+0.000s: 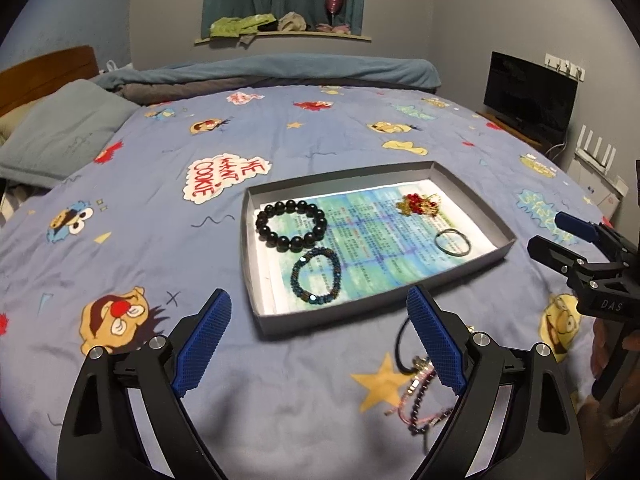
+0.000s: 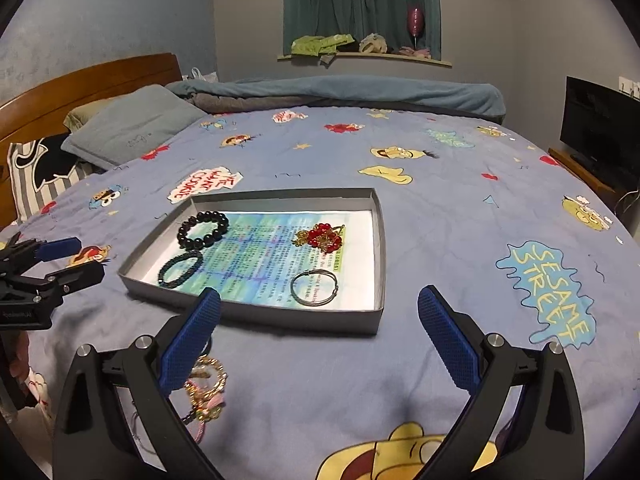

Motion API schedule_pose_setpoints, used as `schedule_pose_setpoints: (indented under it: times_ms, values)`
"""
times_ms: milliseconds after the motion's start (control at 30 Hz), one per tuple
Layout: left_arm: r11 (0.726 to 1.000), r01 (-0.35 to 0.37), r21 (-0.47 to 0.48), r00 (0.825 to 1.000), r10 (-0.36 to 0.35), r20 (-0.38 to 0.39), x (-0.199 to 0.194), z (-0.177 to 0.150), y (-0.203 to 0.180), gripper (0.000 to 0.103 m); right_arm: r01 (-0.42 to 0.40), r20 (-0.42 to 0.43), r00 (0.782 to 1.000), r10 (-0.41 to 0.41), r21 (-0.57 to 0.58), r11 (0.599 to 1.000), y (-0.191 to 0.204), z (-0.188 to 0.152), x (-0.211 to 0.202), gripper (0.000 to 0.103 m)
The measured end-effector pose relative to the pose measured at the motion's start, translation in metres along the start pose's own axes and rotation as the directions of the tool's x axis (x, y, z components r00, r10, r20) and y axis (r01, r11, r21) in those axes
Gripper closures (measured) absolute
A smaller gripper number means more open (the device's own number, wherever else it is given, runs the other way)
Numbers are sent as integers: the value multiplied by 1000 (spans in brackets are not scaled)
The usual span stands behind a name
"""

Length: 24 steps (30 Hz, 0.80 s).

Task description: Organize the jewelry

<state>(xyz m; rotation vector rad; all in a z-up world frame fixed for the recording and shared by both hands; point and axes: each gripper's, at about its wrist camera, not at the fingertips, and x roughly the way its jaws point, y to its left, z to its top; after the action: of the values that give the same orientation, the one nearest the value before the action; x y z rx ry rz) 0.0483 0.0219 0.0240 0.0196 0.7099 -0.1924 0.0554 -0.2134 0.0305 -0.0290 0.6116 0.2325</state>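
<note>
A shallow grey tray (image 1: pixel 472 184) rests on a cartoon-print bedspread (image 1: pixel 120 208). Inside it, on a printed paper liner (image 1: pixel 372 236), lie four items:

- black bead bracelet (image 1: pixel 291 224), far-left corner;
- dark teal bead bracelet (image 1: pixel 316 280), near-left area;
- red-and-gold ornament (image 1: pixel 416 205), far-right area;
- thin metal bangle (image 1: pixel 453 242), near-right area.

The left gripper (image 1: pixel 320 340) stands released, jaws spread wide, nothing between the pads. It is positioned just in front of the tray's near-left corner. A loose pile of remaining jewelry (image 1: pixel 420 396) lies on the bedspread outside the tray, partly hidden behind its right finger.

The right gripper (image 2: pixel 320 340) is likewise released and empty, in front of the tray's near wall. The same pile lies beside its left finger.
</note>
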Motion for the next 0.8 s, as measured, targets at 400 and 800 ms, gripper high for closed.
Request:
schedule_pose_setpoints:
  times_ms: [400, 800]
  values:
    - [999, 23, 33, 999, -22, -24, -12, -21, -16, 13, -41, -17, 999, 41, 10, 999, 7, -12, -13, 6]
    - [996, 38, 75, 995, -31, -97, -8, -51, -15, 13, -66, -62, 996, 64, -36, 997, 12, -29, -16, 6]
